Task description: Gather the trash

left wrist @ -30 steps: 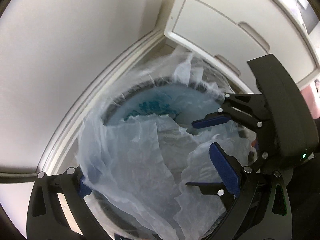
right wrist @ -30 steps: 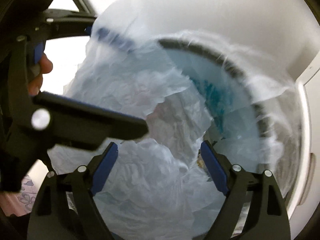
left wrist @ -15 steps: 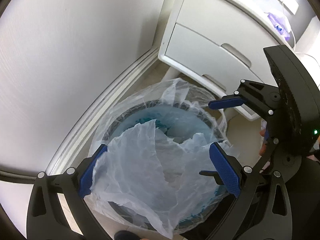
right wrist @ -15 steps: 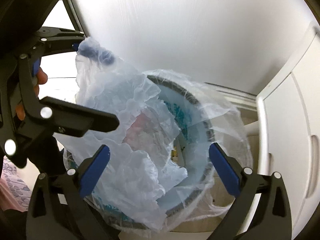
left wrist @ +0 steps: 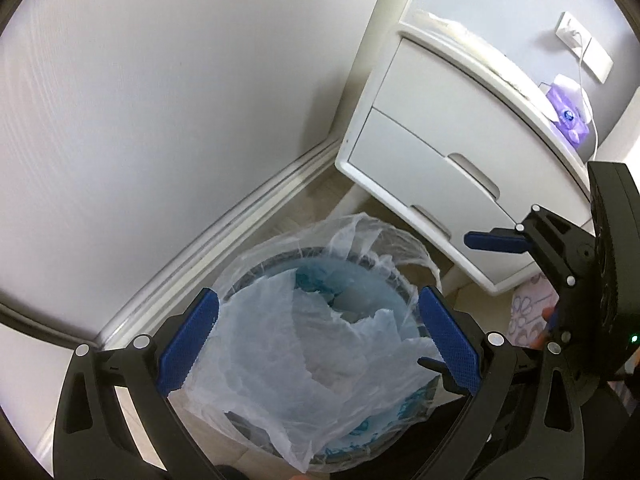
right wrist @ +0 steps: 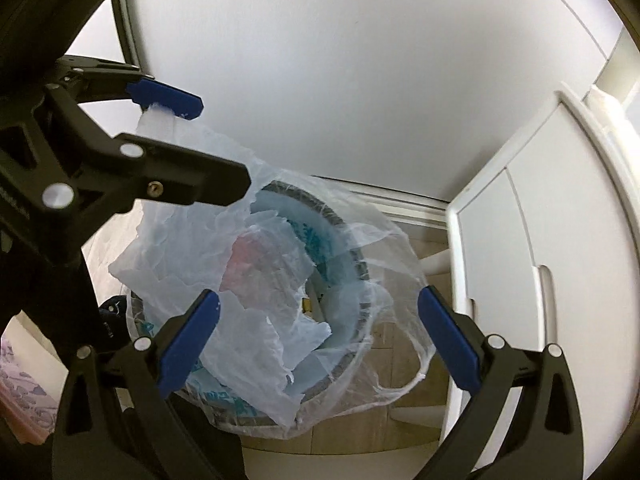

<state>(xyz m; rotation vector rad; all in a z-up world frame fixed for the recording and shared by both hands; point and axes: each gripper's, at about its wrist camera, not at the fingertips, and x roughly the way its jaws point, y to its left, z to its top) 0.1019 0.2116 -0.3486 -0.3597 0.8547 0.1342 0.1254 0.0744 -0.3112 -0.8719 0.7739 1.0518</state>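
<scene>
White wall (left wrist: 160,100) with skirting board on the far side, white bedside cabinet (left wrist: 432,152) with two drawers to the right, beige tiled floor (right wrist: 432,264) below. Near the corner, round bin (left wrist: 280,258) with grey rim and blue inside, lined with thin clear bag (left wrist: 280,360). Left gripper (left wrist: 316,300) above the bin with jaws far apart, pressing on nothing; near edge of bag caught against one blue pad (right wrist: 164,98) only, lifted from the rim and hanging as crumpled sheet over the opening. Right gripper (right wrist: 318,296) also spread wide, jaws just been opening, nothing pinched between them; bin and bag visible through the gap. Something pink (right wrist: 248,256) dimly visible inside the bin through the plastic. Far side of bag loose around the rim.
</scene>
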